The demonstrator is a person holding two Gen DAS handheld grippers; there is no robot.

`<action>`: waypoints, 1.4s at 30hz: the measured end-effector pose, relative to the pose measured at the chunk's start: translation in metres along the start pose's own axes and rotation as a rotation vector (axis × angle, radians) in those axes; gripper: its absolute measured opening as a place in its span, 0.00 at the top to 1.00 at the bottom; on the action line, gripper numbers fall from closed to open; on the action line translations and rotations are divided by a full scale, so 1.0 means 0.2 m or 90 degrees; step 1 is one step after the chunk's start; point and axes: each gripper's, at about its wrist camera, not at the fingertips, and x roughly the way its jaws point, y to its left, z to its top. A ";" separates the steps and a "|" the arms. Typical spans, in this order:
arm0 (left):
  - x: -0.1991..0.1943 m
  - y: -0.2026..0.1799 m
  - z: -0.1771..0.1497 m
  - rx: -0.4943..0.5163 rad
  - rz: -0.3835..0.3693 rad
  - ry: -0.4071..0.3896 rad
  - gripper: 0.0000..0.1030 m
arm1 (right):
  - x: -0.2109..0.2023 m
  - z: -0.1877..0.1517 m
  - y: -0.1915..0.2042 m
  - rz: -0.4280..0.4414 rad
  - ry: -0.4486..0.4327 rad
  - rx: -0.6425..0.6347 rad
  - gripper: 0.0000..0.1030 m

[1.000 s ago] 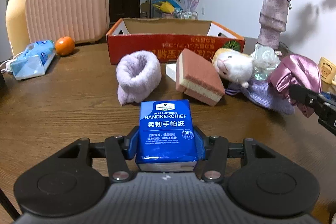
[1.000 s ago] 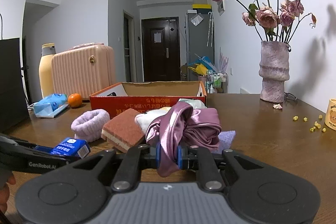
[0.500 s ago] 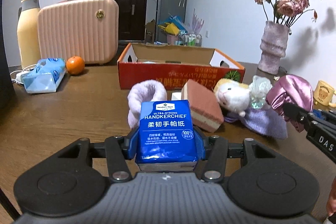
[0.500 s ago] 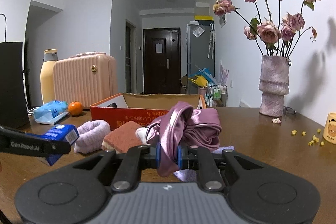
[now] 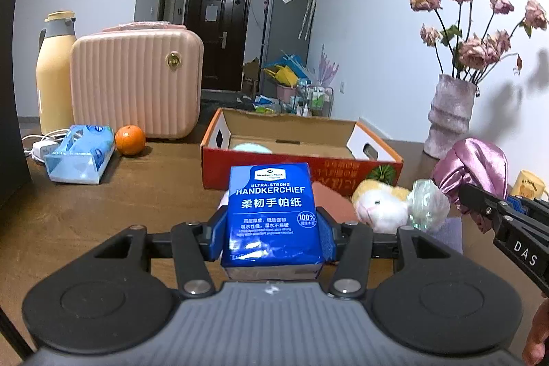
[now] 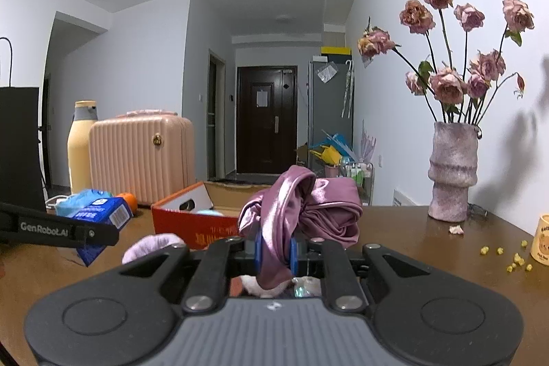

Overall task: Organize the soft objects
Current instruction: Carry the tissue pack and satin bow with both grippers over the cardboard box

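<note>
Both tools, gripping handkerchief pack (image 5: 272, 215) and satin cloth (image 6: 302, 211), have risen.

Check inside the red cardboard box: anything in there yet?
In the red cardboard box, one pale teal rounded object shows on the bottom near the left end. The front wall hides the rest of the floor, so whether more is inside cannot be told.
</note>
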 end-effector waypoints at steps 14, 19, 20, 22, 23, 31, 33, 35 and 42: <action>0.12 -0.03 0.17 -0.011 0.007 -0.038 0.49 | 0.16 0.11 0.04 0.015 -0.032 -0.004 0.86; 0.18 -0.03 0.23 -0.027 0.007 -0.045 0.49 | 0.24 0.15 0.04 0.017 -0.037 0.001 0.86; 0.20 -0.02 0.24 -0.029 0.009 -0.046 0.49 | 0.26 0.16 0.05 0.017 -0.037 0.001 0.86; 0.23 -0.02 0.27 -0.034 0.010 -0.049 0.49 | 0.30 0.18 0.05 0.016 -0.037 0.003 0.86; 0.24 -0.01 0.28 -0.036 0.011 -0.050 0.49 | 0.31 0.19 0.05 0.015 -0.038 0.004 0.86; 0.33 0.03 0.37 -0.053 0.027 -0.066 0.49 | 0.46 0.26 0.06 0.007 -0.048 0.008 0.86; 0.36 0.03 0.39 -0.053 0.029 -0.070 0.49 | 0.50 0.28 0.06 0.009 -0.046 0.008 0.86; 0.39 0.03 0.40 -0.049 0.033 -0.074 0.49 | 0.53 0.29 0.06 0.007 -0.042 0.006 0.86; 0.48 0.05 0.45 -0.057 0.041 -0.080 0.49 | 0.65 0.31 0.06 0.005 -0.036 0.008 0.86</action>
